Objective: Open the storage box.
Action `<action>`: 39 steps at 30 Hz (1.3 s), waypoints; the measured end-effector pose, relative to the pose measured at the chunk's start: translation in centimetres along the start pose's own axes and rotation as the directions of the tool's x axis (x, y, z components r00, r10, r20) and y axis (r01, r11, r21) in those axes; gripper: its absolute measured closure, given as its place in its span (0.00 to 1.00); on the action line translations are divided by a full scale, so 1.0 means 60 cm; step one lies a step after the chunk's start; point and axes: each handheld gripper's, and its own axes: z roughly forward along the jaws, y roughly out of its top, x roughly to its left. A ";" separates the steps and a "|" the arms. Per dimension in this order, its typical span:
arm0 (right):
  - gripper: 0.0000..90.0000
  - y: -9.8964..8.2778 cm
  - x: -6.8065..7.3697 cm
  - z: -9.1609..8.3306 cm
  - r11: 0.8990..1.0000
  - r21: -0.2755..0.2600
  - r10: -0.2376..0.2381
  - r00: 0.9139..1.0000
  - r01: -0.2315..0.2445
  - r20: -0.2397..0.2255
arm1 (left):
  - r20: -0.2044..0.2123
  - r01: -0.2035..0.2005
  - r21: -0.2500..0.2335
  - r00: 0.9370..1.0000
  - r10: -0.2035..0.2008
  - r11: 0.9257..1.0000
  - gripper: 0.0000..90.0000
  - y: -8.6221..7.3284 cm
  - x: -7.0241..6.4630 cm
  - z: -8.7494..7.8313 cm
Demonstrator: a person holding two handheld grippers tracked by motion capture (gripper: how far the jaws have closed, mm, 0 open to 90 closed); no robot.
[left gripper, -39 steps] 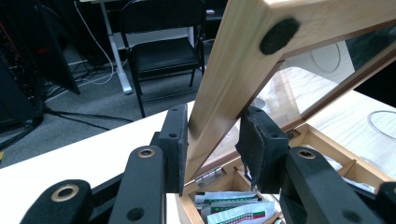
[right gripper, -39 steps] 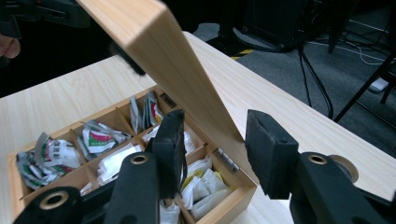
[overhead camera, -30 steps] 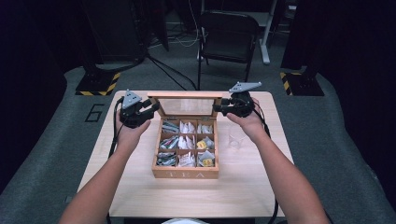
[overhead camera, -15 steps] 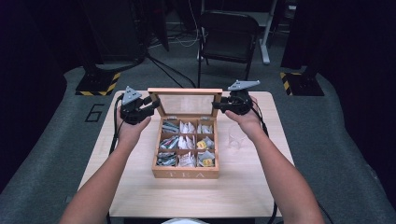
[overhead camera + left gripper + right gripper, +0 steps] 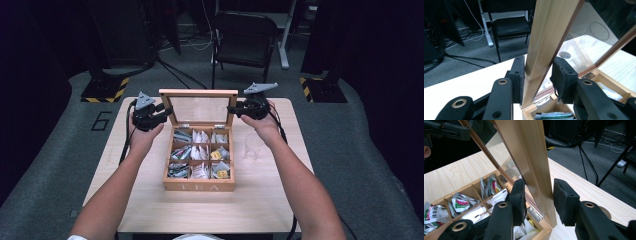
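Item: wooden tea box (image 5: pixel 199 186), nine compartments of tea sachets (image 5: pixel 200 152), standing on a light wooden table (image 5: pixel 260 200); glazed lid (image 5: pixel 199 93) raised upright on its hinges at the far edge, between the two grippers

Left gripper (image 5: pixel 166 112): jaws set around the left side rail of the lid frame (image 5: pixel 544 47). In the left gripper view the near pad (image 5: pixel 519 75) lies against the outer wood face; the other pad (image 5: pixel 562 77) stands on the glass side, just off the frame. Jaws at about their narrowest, rail between them

Right gripper (image 5: pixel 231 110): jaws straddle the right side rail (image 5: pixel 534 167). The inner pad (image 5: pixel 518 200) sits close to the glass side, contact unclear; the outer pad (image 5: pixel 564 202) stands clear of the wood with a visible gap. Jaws have just been closing, rail between them, not clamped

Box body: below and nearer the person than both grippers
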 end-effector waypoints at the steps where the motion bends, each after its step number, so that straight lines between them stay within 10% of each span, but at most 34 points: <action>1: 0.68 -0.001 -0.001 0.002 1.000 0.005 0.002 1.000 -0.002 0.002 | -0.002 0.002 -0.006 1.000 -0.002 1.000 0.71 0.000 0.001 0.002; 39: 0.65 -0.023 -0.027 0.017 0.998 0.035 0.043 0.998 -0.045 0.055 | -0.026 0.044 -0.003 0.999 -0.044 0.999 0.72 0.017 0.019 0.038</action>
